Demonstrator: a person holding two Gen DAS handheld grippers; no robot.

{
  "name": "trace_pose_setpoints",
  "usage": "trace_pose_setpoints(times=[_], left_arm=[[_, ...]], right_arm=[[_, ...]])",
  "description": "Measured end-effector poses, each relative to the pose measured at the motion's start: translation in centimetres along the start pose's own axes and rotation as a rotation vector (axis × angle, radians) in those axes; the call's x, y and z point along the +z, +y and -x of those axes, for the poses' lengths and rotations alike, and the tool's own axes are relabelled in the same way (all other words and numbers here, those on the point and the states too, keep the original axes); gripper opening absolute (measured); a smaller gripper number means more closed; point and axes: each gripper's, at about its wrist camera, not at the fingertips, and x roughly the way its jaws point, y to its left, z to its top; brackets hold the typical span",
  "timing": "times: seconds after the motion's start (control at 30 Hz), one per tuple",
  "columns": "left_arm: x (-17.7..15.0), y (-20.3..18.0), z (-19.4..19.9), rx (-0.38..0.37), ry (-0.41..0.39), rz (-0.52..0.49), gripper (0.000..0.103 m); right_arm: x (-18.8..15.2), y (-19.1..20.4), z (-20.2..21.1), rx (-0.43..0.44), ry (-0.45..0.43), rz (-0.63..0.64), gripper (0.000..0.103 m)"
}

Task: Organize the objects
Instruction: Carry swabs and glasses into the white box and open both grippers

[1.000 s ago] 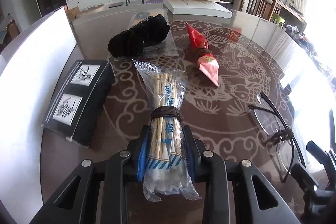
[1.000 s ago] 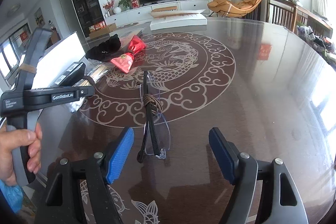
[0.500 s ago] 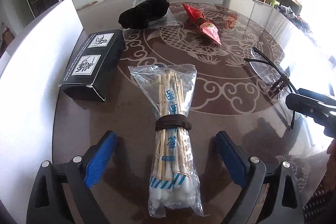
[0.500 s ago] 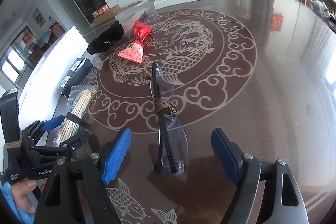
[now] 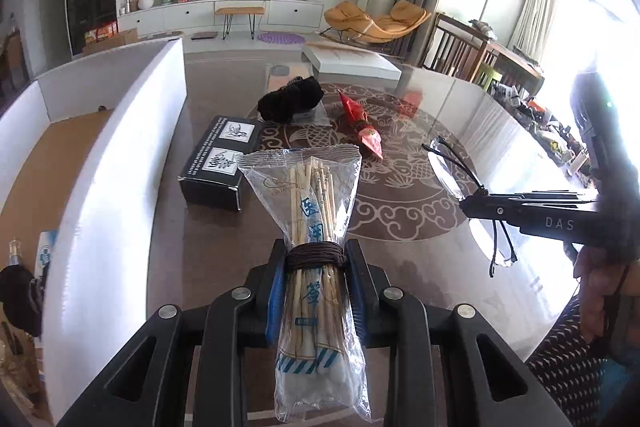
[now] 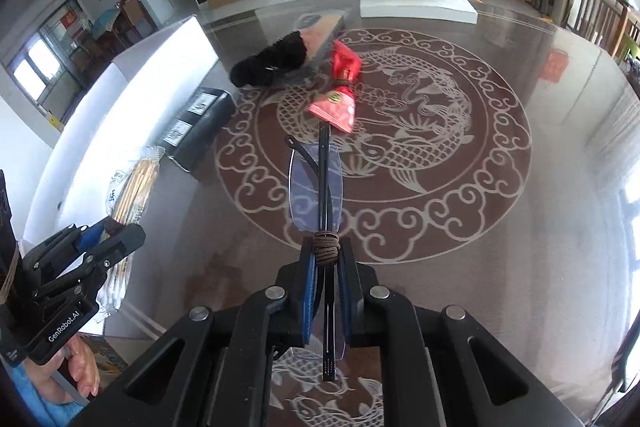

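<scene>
Left gripper [image 5: 316,291] has just clamped the swab packet [image 5: 316,267], right gripper [image 6: 326,291] the glasses [image 6: 316,183] (both lifted); I'd carry them level toward the white box [image 5: 120,163]

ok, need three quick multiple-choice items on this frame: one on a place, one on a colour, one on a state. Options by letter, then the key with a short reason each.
1. Where does the black box lie?
A. on the table beside the white carton's wall
B. inside the white carton
C. on top of the red packet

2. What colour is the cord wound round the swab pack?
A. white
B. dark brown
C. yellow

3. What is the state of the right gripper?
A. open above the table
B. shut on nothing
C. shut on the folded glasses

Key: 1 A, the box sits on the table next to the white carton. 2 B, a dark brown cord binds the pack where the left gripper clamps it. 3 C, the jaws press on the glasses just below their cord.
</scene>
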Motion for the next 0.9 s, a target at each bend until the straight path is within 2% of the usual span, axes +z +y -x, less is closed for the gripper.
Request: trace_pose_setpoints(times=[0.13,0.3,0.4,0.53,0.6,0.63,0.67,0.7,0.73,0.77,0.83,0.9], left_arm=[[0.3,4.9,5.8,0.042,-0.076,0.087,0.028],[-0.4,14.0,10.6,0.211,-0.099,0.223,0.028],[-2.0,19.1,11.5,0.329,-0.067,0.303,0.028],[-3.9,23.3,11.5,0.404,-0.007,0.373,0.028],[-4.6,24.3,10.9,0.431,0.046,0.386,0.031],[-4.8,24.5,10.6,0.441,0.064,0.395,0.038],[-5.0,24.5,10.4,0.447,0.073,0.403,0.044],[-5.2,24.2,10.3,0.45,0.071,0.408,0.061],[-5.3,23.8,10.6,0.456,0.049,0.408,0.071],[-5.3,23.3,11.0,0.467,0.016,0.402,0.074],[-5.0,22.1,11.6,0.49,-0.035,0.378,0.081],[-4.4,20.5,12.0,0.494,-0.078,0.344,0.081]], right_arm=[[1.5,6.7,1.8,0.13,-0.04,0.066,0.011],[3.1,17.6,2.7,0.341,-0.039,0.197,0.011],[3.2,23.5,2.0,0.436,-0.008,0.267,0.012],[2.1,29.7,-0.6,0.505,0.067,0.329,0.012],[1.2,31.7,-2.5,0.499,0.104,0.354,0.014],[0.8,32.4,-3.6,0.488,0.132,0.359,0.021],[0.5,32.7,-4.6,0.479,0.157,0.353,0.035],[0.2,32.7,-5.3,0.468,0.17,0.34,0.043],[0.0,32.2,-5.4,0.46,0.164,0.325,0.056],[-0.1,31.7,-5.2,0.453,0.136,0.316,0.061],[0.0,30.0,-3.9,0.425,0.06,0.317,0.064],[0.3,27.3,-2.3,0.402,-0.024,0.312,0.073]])
